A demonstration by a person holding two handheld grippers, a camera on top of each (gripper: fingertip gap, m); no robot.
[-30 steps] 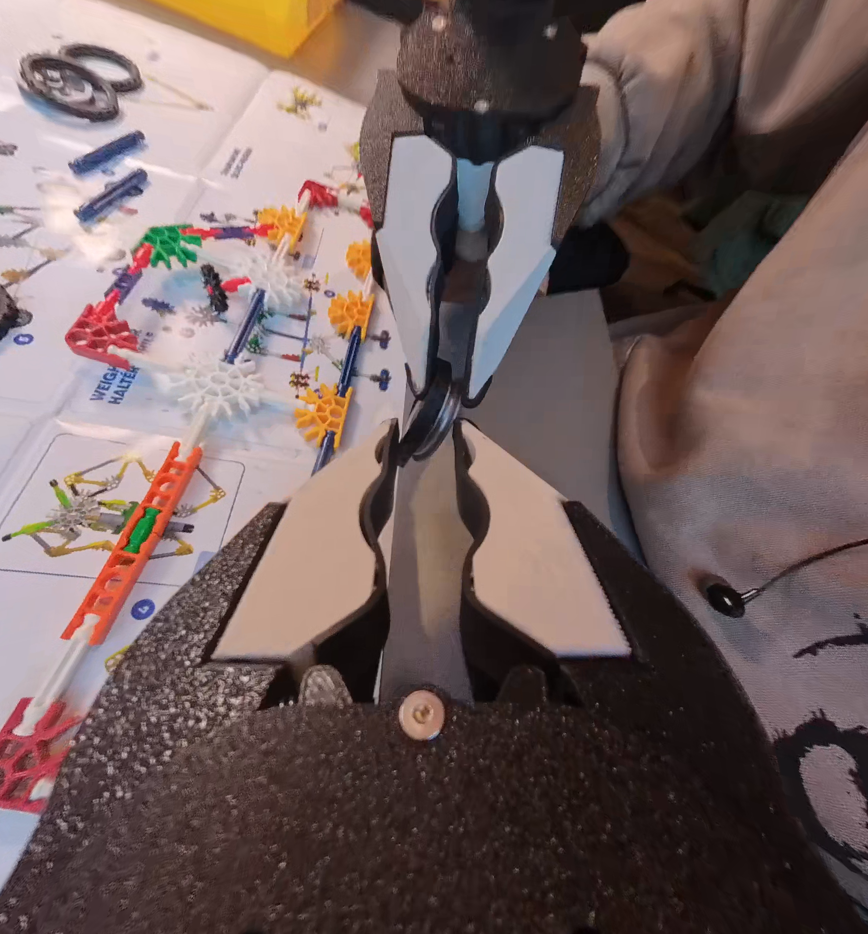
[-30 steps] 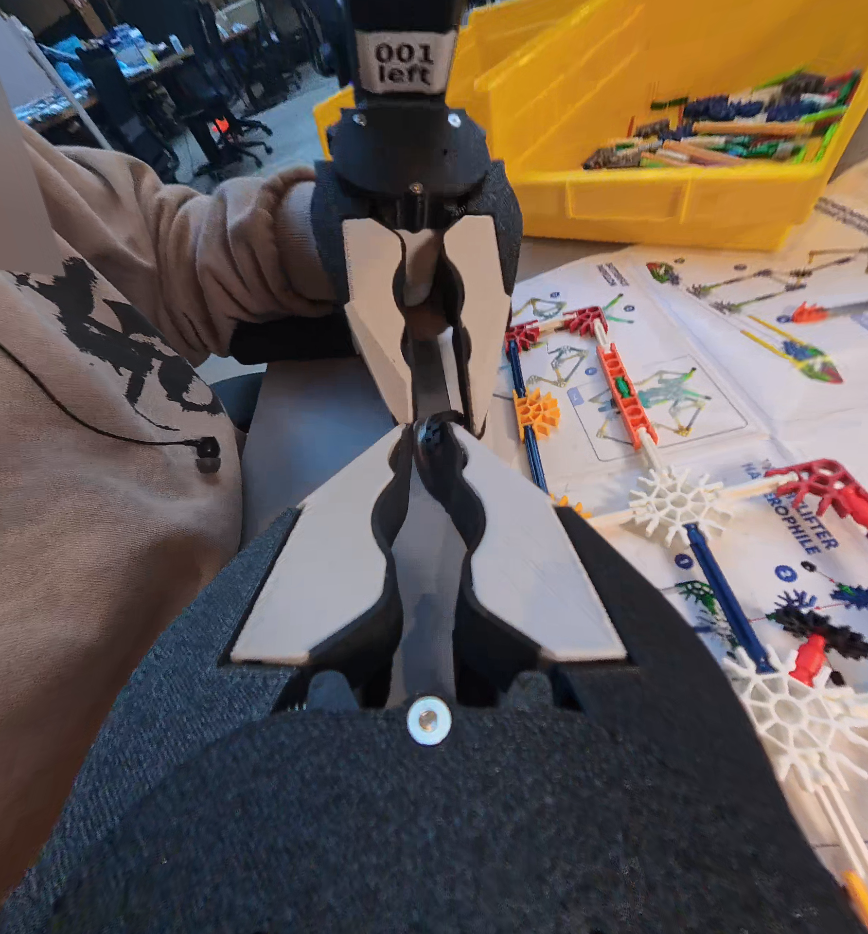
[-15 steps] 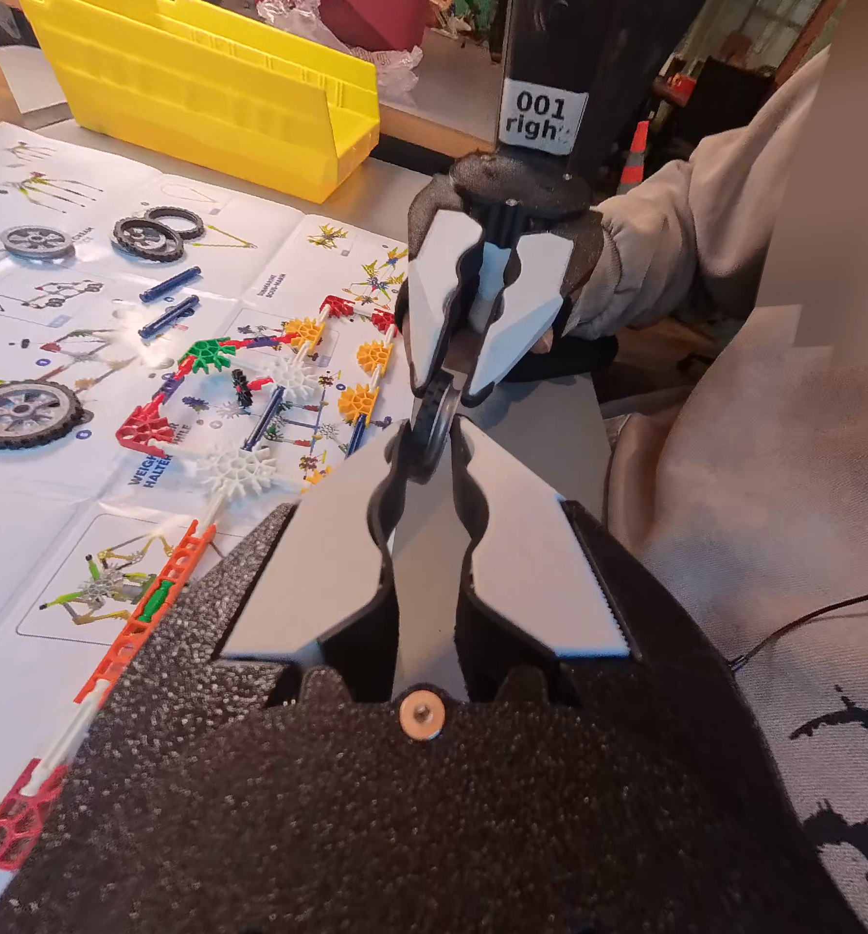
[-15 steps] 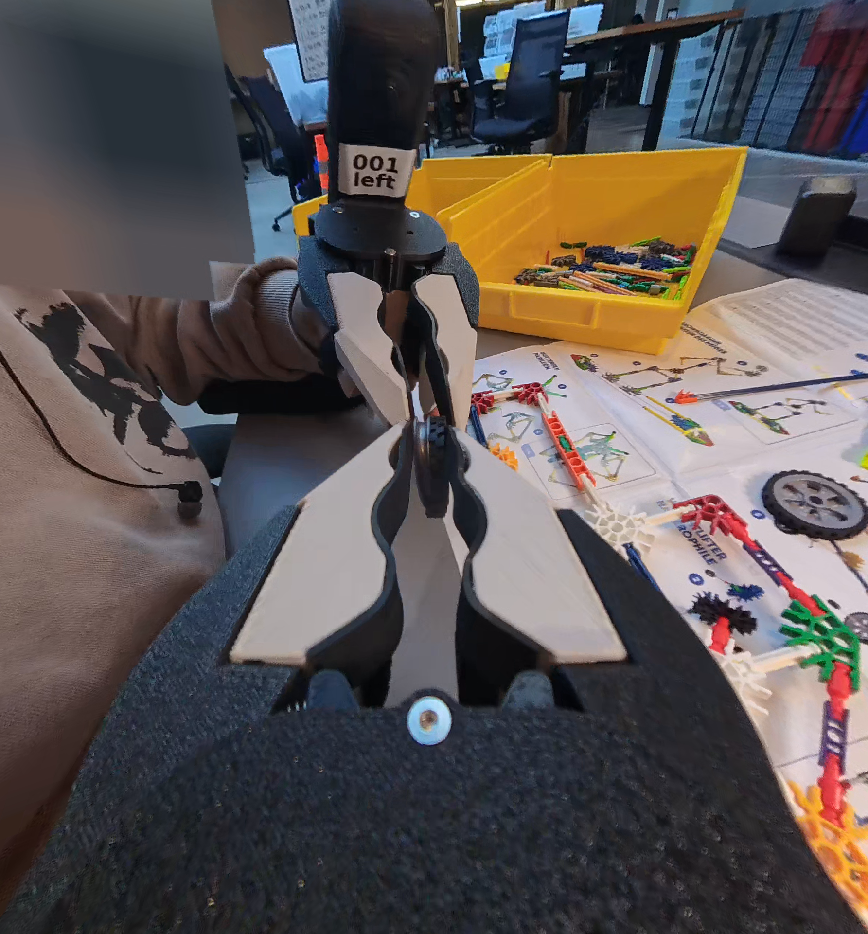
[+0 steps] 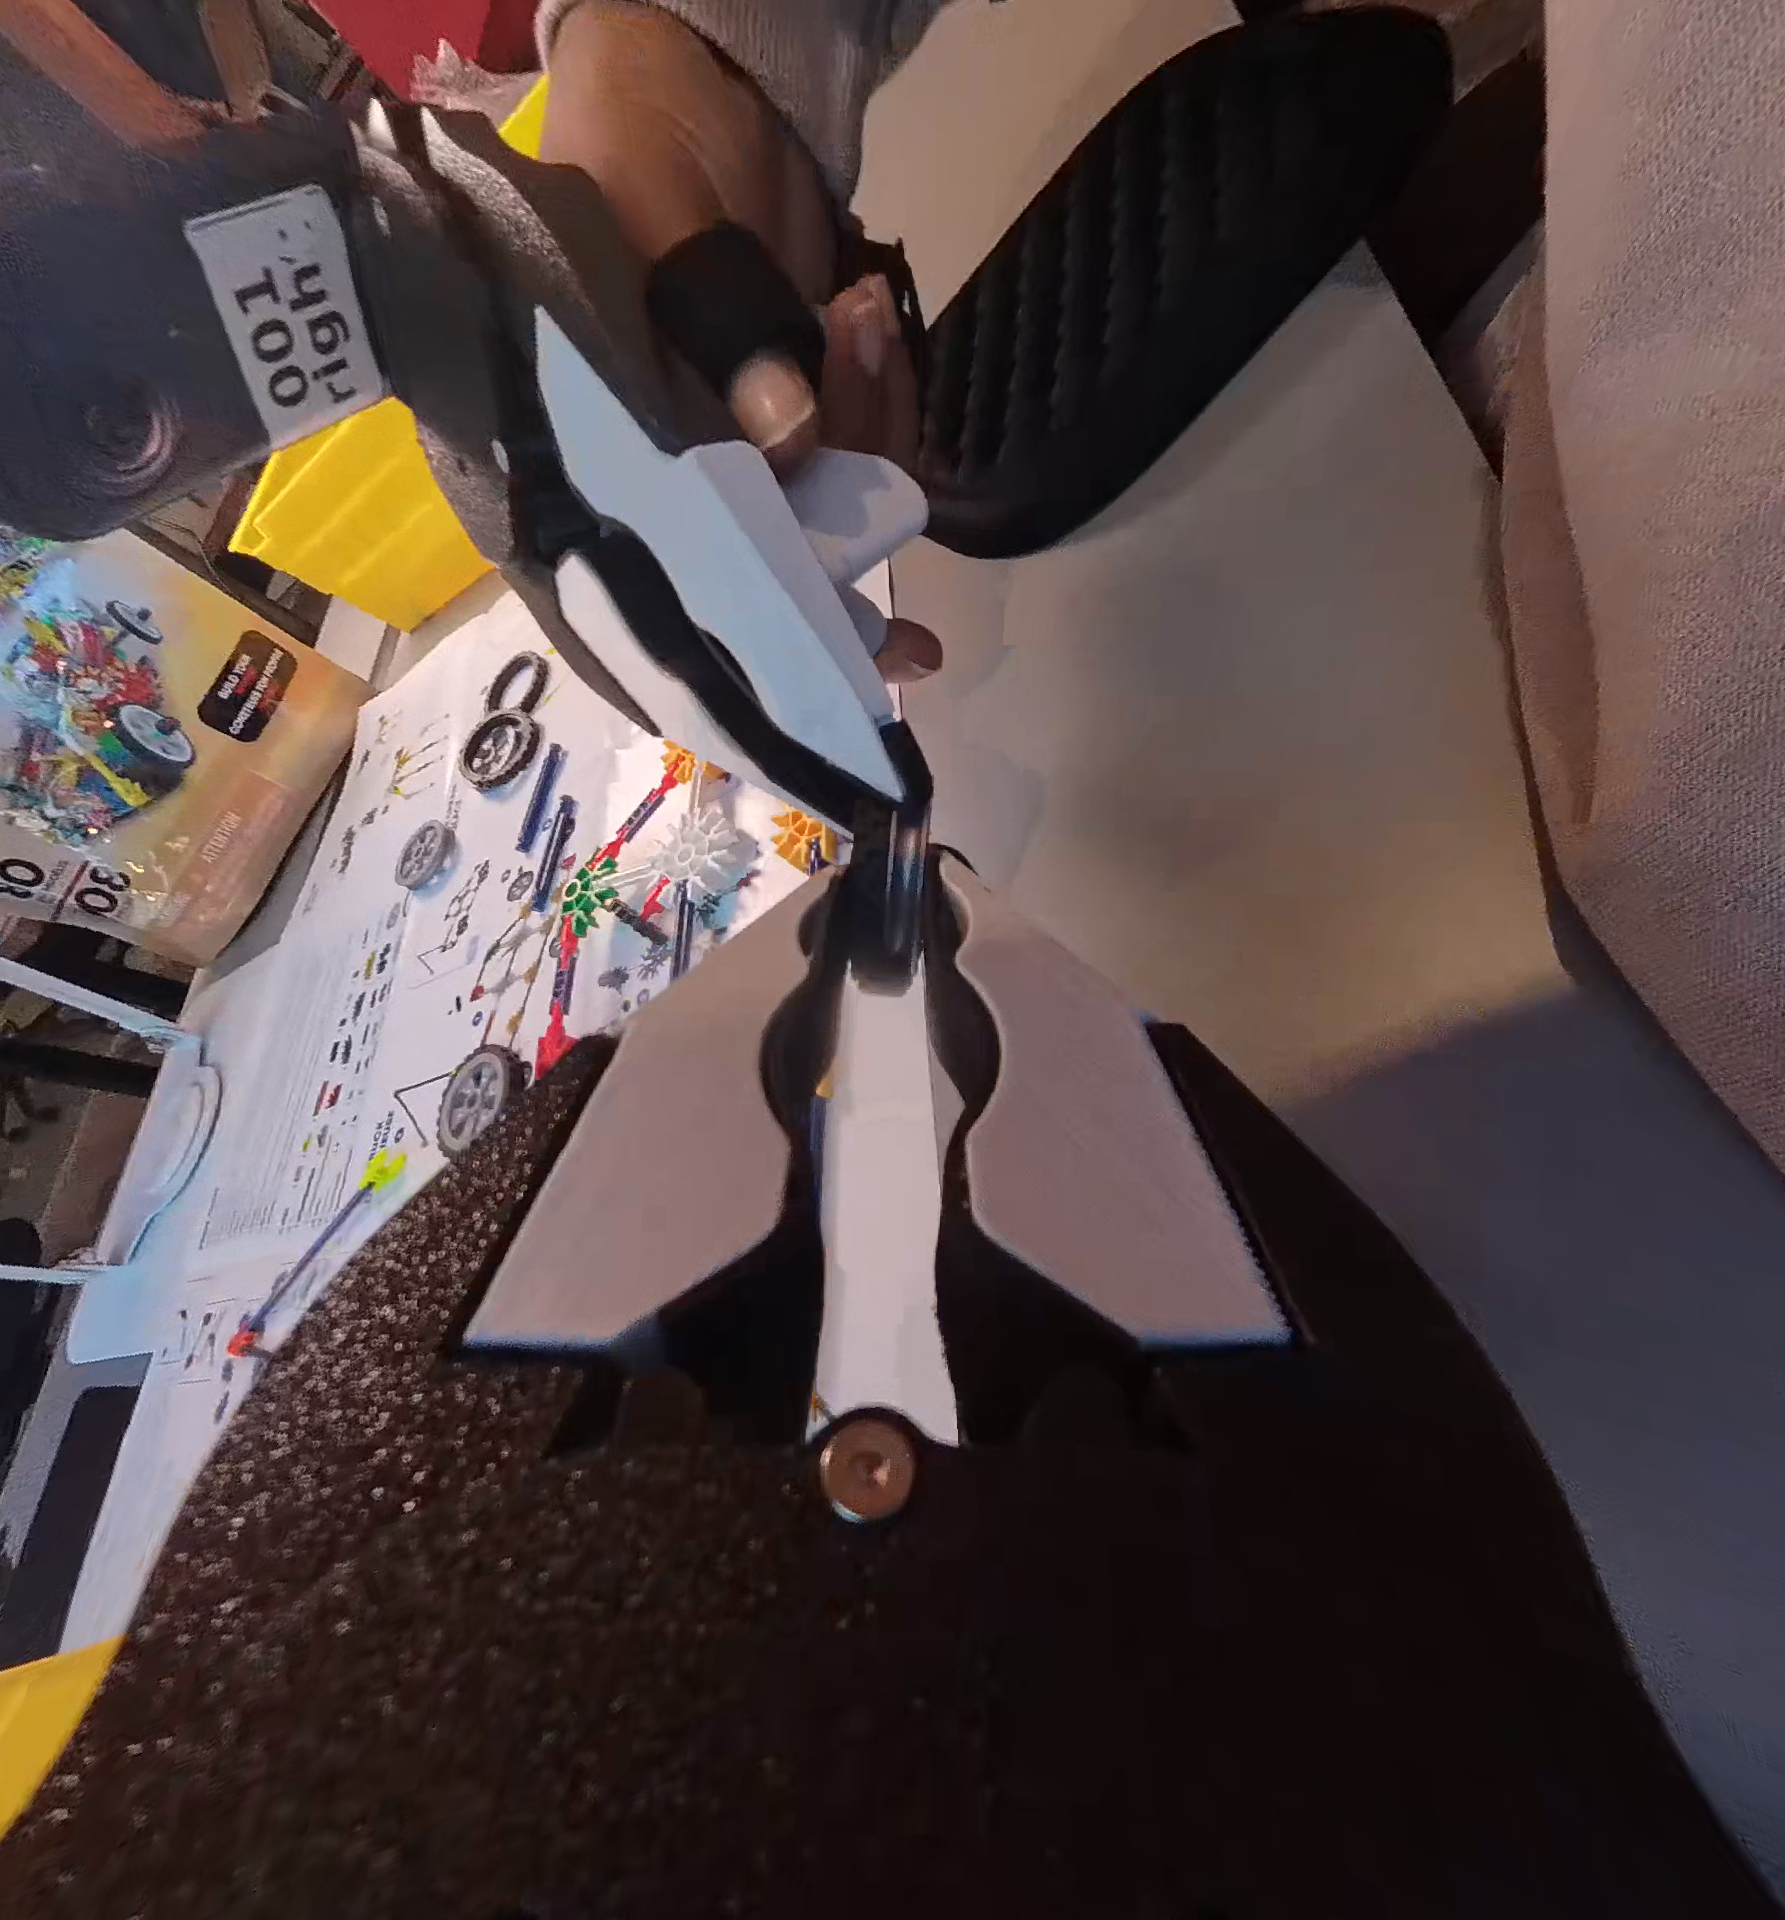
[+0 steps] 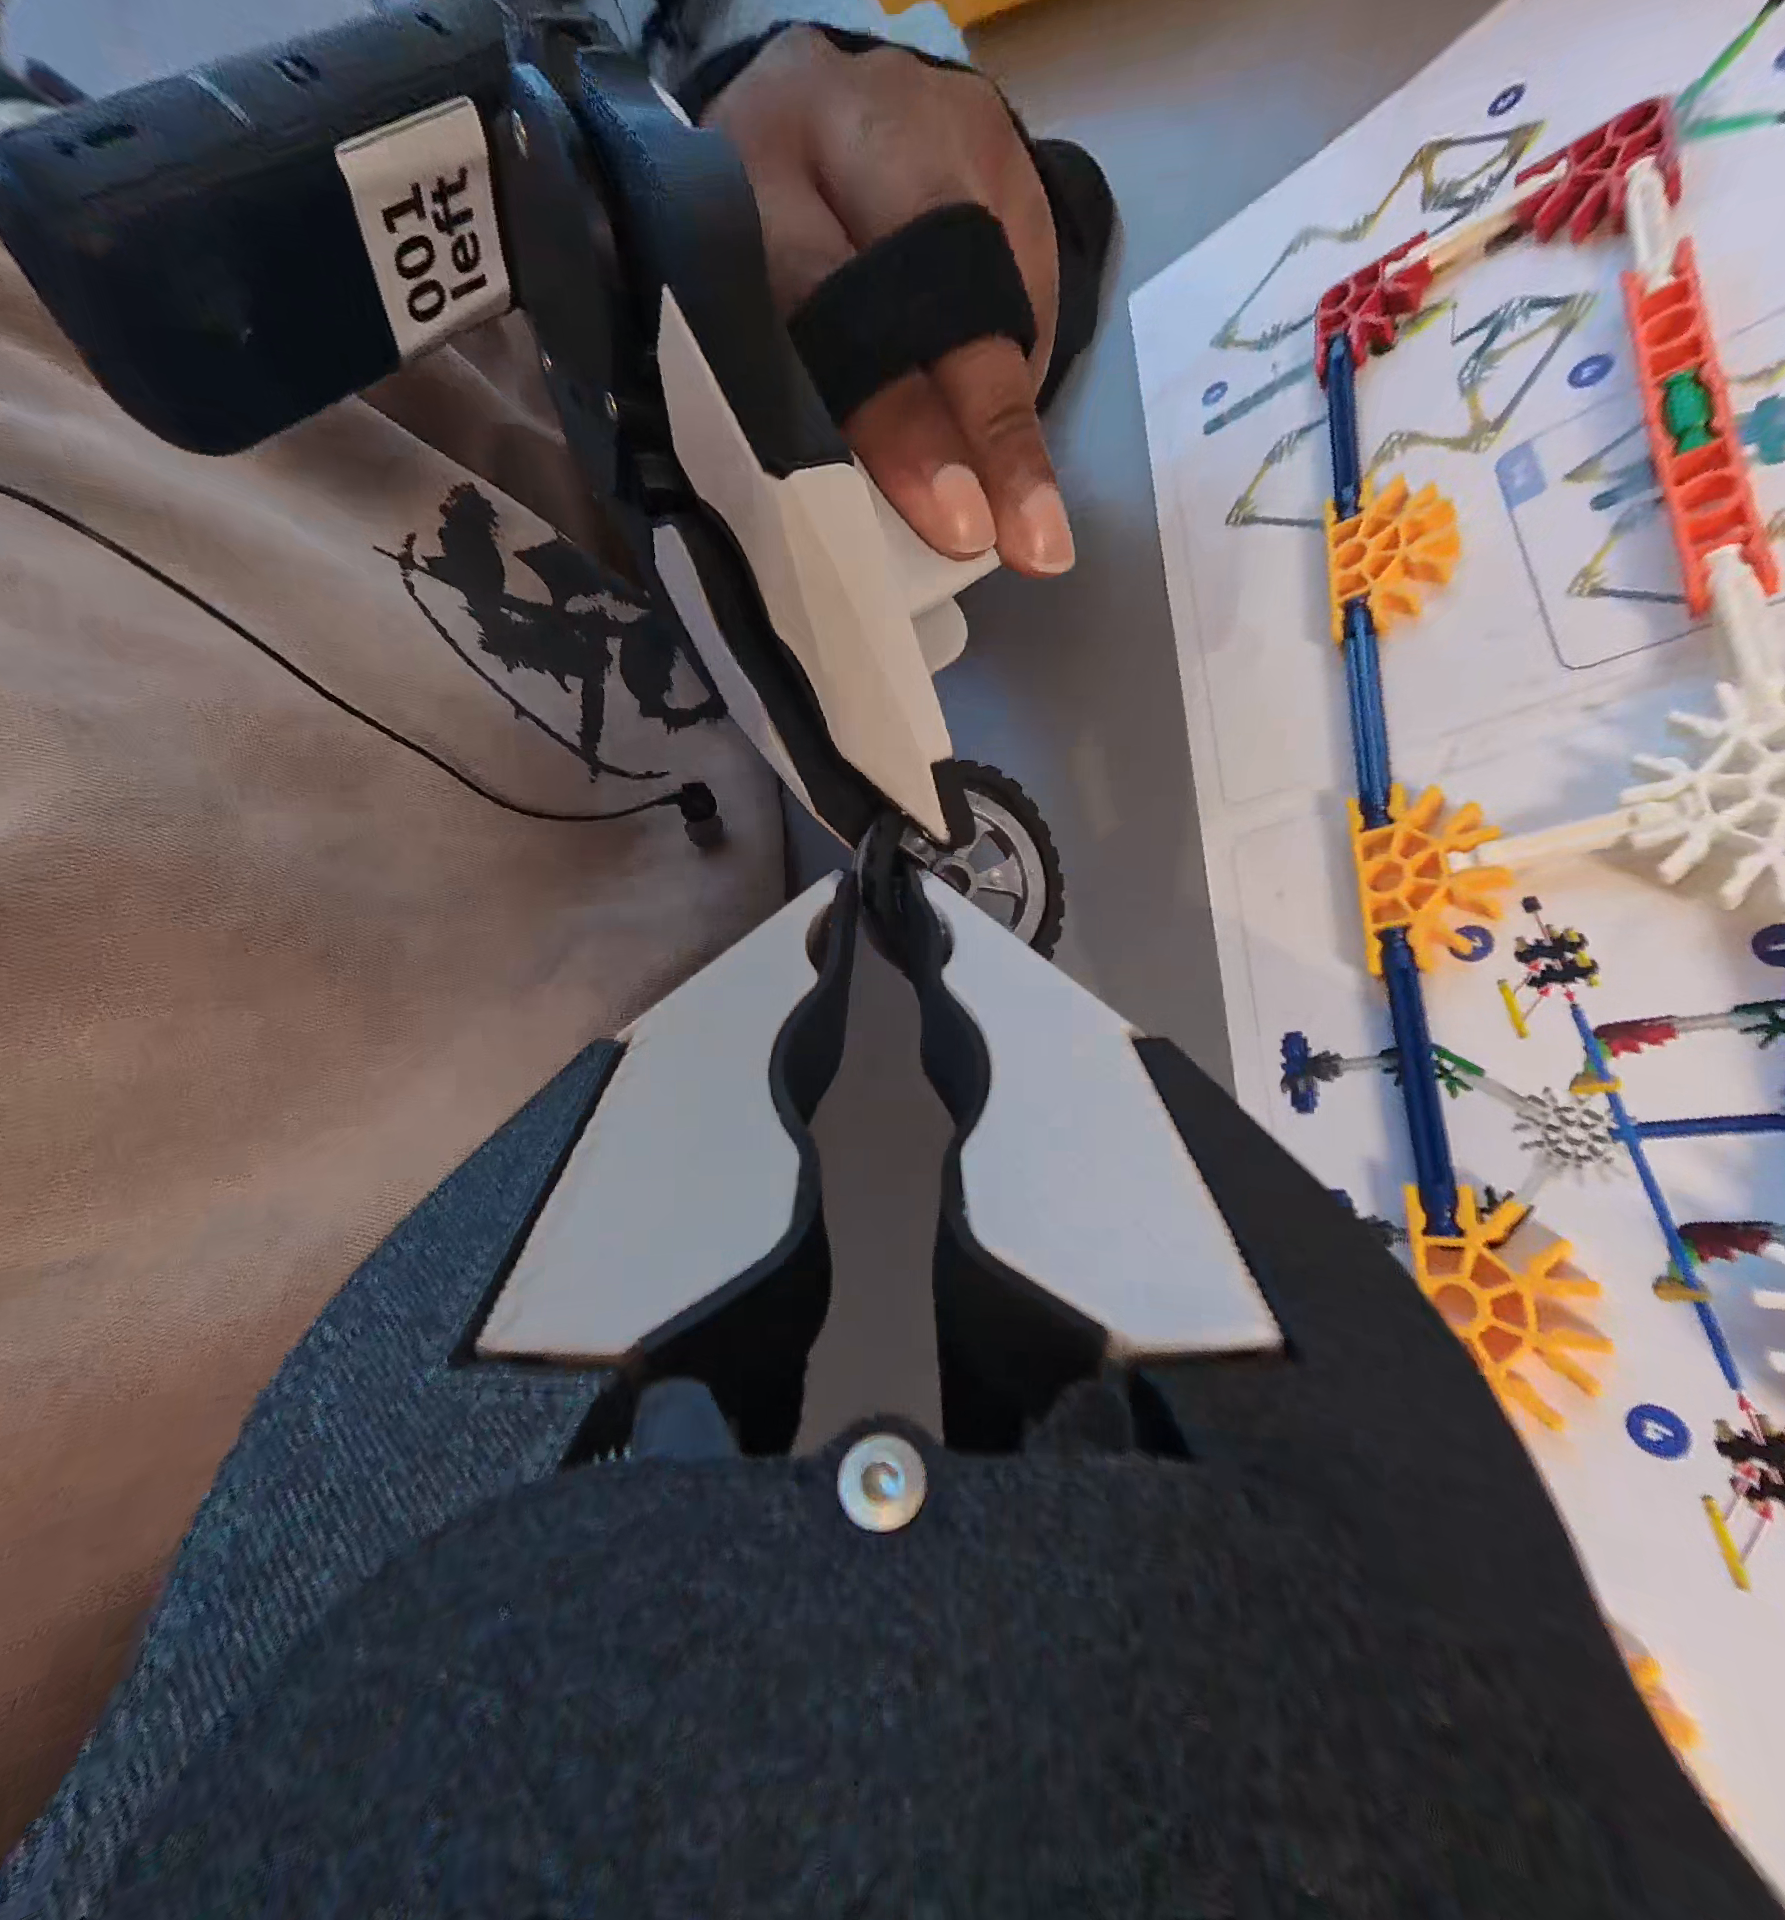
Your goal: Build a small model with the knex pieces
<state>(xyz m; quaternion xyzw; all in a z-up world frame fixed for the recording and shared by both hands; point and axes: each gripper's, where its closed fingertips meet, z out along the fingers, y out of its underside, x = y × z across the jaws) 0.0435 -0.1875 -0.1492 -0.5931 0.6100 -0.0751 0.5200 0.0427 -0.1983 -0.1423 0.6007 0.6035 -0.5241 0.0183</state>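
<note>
Both pairs of jaws are closed narrow, tip to tip, on one small toy wheel held between them. The left gripper (image 5: 883, 894) pinches the wheel's (image 6: 981, 868) black tyre edge-on; in the right wrist view that gripper (image 6: 919, 821) grips the tyre's rim, with the grey spoked hub showing beside its tip. The right gripper (image 6: 883, 904) clamps something dark at the wheel's near side, possibly a second tyre or the hub, too blurred to tell.

Around the wheel, from largest down: a beige sweatshirt (image 6: 244, 831) with a black print fills the space to its left in the right wrist view. A white instruction sheet (image 6: 1283, 727) lies to its right on the grey table (image 6: 1096, 675). On the sheet rests a rod-and-connector model (image 6: 1387, 727) with blue rods, orange and red connectors and white snowflake connectors. Beyond the wheel in the left wrist view lie a yellow bin (image 5: 348, 520), a printed cardboard box (image 5: 140, 779) and loose wheels (image 5: 472, 1101).

A hand (image 6: 919, 260) with a black finger strap holds the left gripper.
</note>
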